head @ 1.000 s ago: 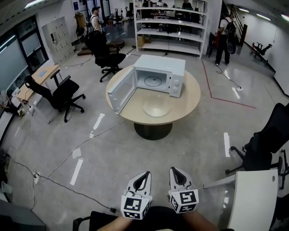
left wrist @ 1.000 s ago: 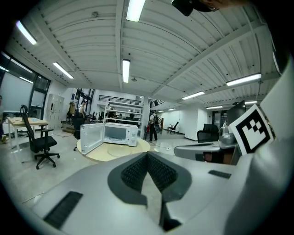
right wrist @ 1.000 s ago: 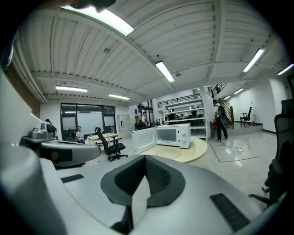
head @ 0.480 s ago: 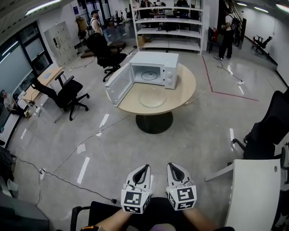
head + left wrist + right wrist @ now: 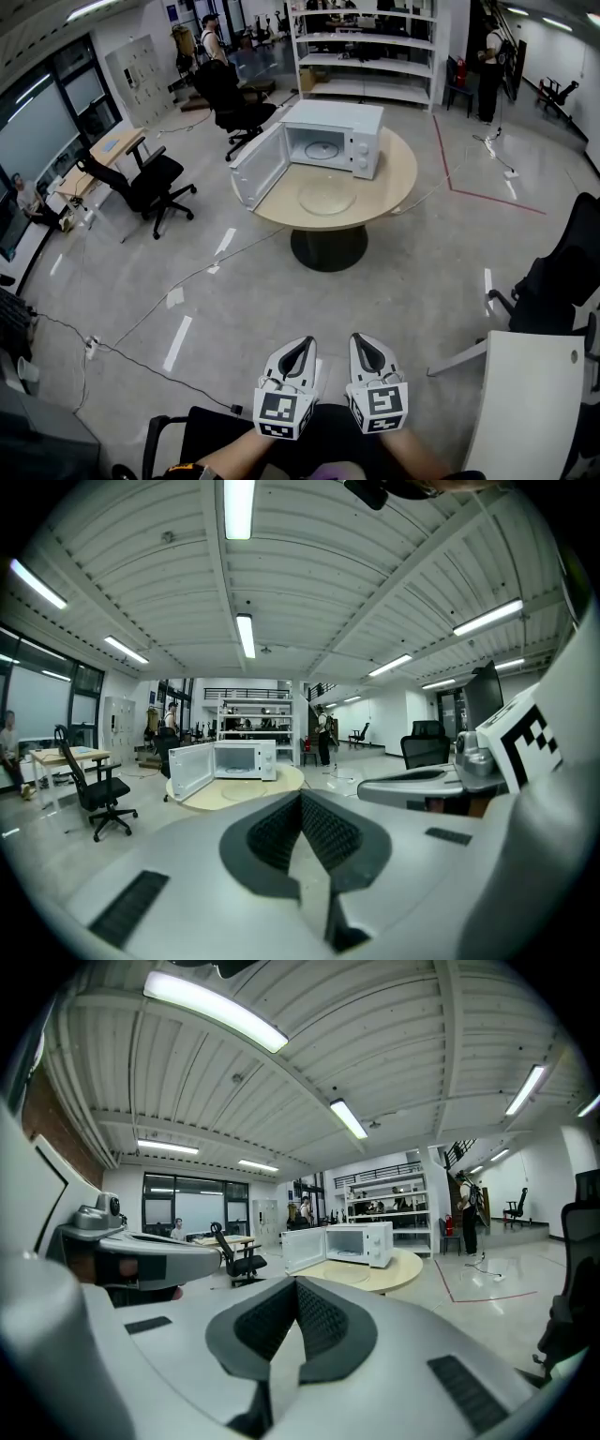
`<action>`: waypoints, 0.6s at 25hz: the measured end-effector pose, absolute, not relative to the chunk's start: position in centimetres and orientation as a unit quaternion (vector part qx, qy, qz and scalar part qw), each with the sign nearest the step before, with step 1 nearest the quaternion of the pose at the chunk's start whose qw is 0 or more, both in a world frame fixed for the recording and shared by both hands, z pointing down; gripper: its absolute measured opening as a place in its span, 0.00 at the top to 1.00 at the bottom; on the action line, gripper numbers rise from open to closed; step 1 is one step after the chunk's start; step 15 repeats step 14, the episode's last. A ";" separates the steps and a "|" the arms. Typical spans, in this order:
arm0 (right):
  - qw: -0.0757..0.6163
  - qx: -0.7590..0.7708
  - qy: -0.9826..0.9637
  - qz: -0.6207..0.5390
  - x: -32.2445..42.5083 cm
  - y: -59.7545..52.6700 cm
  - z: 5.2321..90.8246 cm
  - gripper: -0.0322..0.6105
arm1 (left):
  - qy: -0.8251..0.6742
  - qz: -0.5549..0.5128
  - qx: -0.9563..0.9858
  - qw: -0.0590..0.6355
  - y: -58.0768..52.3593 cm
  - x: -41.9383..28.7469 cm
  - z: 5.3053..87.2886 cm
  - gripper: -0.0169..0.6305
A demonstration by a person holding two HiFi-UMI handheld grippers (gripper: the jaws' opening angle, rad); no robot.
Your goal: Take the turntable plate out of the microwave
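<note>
The glass turntable plate (image 5: 326, 198) lies flat on the round wooden table (image 5: 394, 178), in front of the white microwave (image 5: 333, 139). The microwave's door (image 5: 258, 167) hangs open to the left. My left gripper (image 5: 297, 349) and right gripper (image 5: 364, 345) are side by side at the bottom of the head view, far from the table across bare floor. Both are shut with nothing in them. In the left gripper view the microwave (image 5: 234, 759) is small and distant beyond the shut left gripper (image 5: 301, 797). In the right gripper view the plate (image 5: 341, 1274) shows faintly beyond the shut right gripper (image 5: 296, 1283).
Black office chairs stand at the left (image 5: 150, 183), behind the table (image 5: 234, 103) and at the right (image 5: 567, 272). A white desk (image 5: 530, 403) is close at my right. Cables (image 5: 141, 328) run over the floor at the left. Shelving (image 5: 366, 47) and people stand at the back.
The head view has swung slightly, so the table and microwave sit a little higher and further right. Both grippers stay side by side, shut and empty, and the plate has not moved.
</note>
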State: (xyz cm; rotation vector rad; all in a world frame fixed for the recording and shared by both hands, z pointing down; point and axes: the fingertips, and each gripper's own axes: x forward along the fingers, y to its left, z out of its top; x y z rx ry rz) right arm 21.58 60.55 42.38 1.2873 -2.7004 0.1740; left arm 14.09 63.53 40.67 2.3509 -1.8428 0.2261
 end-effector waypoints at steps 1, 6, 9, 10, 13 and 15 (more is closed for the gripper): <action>0.074 0.429 -0.899 0.059 21.5 60.5 42.4 0.93 | -0.614 0.075 0.782 0.074 63.5 13.9 40.6 0.90; 0.078 0.431 -0.897 0.061 21.3 60.2 43.4 0.93 | -0.621 0.074 0.777 0.075 63.2 13.4 41.6 0.90; 0.081 0.432 -0.896 0.062 21.4 60.3 43.9 0.93 | -0.626 0.074 0.773 0.076 63.3 13.1 42.1 0.90; 0.082 0.433 -0.896 0.063 21.3 60.1 43.8 0.93 | -0.627 0.074 0.772 0.076 63.1 13.0 42.0 0.90; 0.083 0.434 -0.895 0.064 21.0 59.3 43.2 0.93 | -0.630 0.073 0.770 0.075 62.5 12.4 41.2 0.90; 0.084 0.434 -0.895 0.065 20.8 59.1 43.0 0.93 | -0.631 0.073 0.769 0.075 62.2 12.2 41.0 0.90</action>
